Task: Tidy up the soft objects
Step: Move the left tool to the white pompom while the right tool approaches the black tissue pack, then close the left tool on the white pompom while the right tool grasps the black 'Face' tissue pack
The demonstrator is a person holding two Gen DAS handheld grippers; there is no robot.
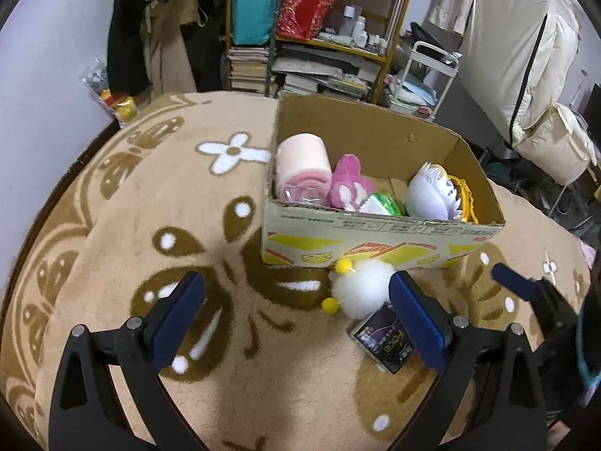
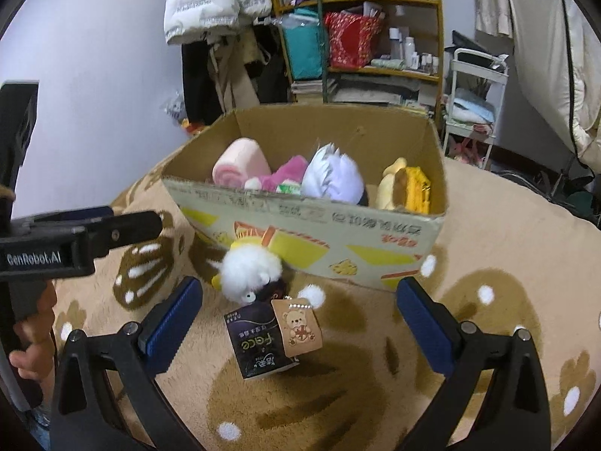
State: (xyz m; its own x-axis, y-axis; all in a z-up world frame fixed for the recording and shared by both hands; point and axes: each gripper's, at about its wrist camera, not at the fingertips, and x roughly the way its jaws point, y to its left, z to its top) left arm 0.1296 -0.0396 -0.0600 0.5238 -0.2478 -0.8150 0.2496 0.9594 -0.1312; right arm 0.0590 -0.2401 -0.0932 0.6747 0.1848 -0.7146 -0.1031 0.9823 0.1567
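Both tongs stand apart over the patterned blanket (image 2: 488, 225), holding nothing: the left tongs (image 1: 296, 315) and the right tongs (image 2: 300, 323). Between the right pair lies a dark packet (image 2: 255, 342), partly covered by a bear tag (image 2: 298, 329). A white fluffy toy (image 2: 249, 268) touches the packet's far end, its face hard to make out. Beyond it, the cardboard box (image 2: 300, 233) hides the lower halves of a pink towel roll (image 2: 240, 165), a pink plush (image 1: 349, 182), a white plush (image 2: 332, 176) and a yellow plush (image 2: 403, 184).

Tan flower-patterned blanket (image 1: 112, 225) carried cardboard box (image 1: 375, 236); white pompom plush (image 1: 360, 287) and dark tissue pack (image 1: 383, 338) lay just before box.
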